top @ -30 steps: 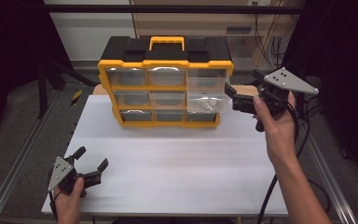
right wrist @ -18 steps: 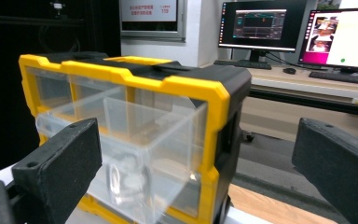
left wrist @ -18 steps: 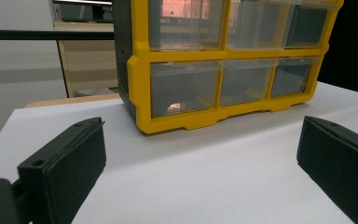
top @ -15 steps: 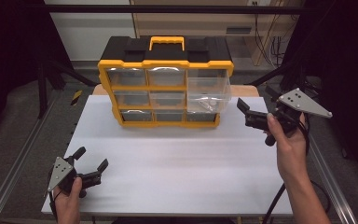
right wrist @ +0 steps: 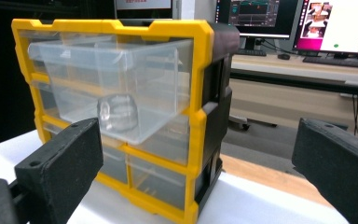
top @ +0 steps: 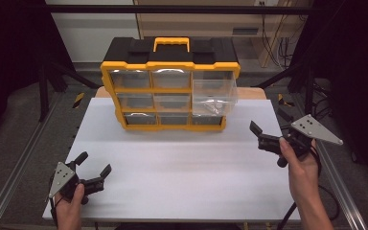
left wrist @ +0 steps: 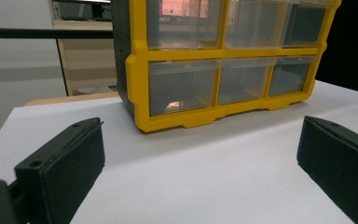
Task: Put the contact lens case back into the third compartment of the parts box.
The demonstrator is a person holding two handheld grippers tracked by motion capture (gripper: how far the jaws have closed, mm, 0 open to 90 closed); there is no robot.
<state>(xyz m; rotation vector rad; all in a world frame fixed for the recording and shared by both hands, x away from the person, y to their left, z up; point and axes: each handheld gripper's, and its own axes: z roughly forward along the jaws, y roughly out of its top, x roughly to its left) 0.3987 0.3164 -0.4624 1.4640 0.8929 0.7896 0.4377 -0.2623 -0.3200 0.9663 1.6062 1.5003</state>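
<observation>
While the drawer (top: 214, 97) stays pulled out, the open right hand-held gripper (top: 264, 134) has withdrawn, empty.

Organizer box (top: 170, 64): frame of glossy yellow plastic, top and sides of matt black plastic. Drawers (top: 172, 101): clear smooth plastic, shiny; the pulled-out drawer (right wrist: 116, 93) is transparent with faint glare. Desk (top: 182, 172): white, matt, smooth sheet; a bare wood edge shows behind it. Left gripper (top: 93, 170) and right gripper (top: 268, 127): matt black plastic, with flat grey metal-looking plates.
</observation>
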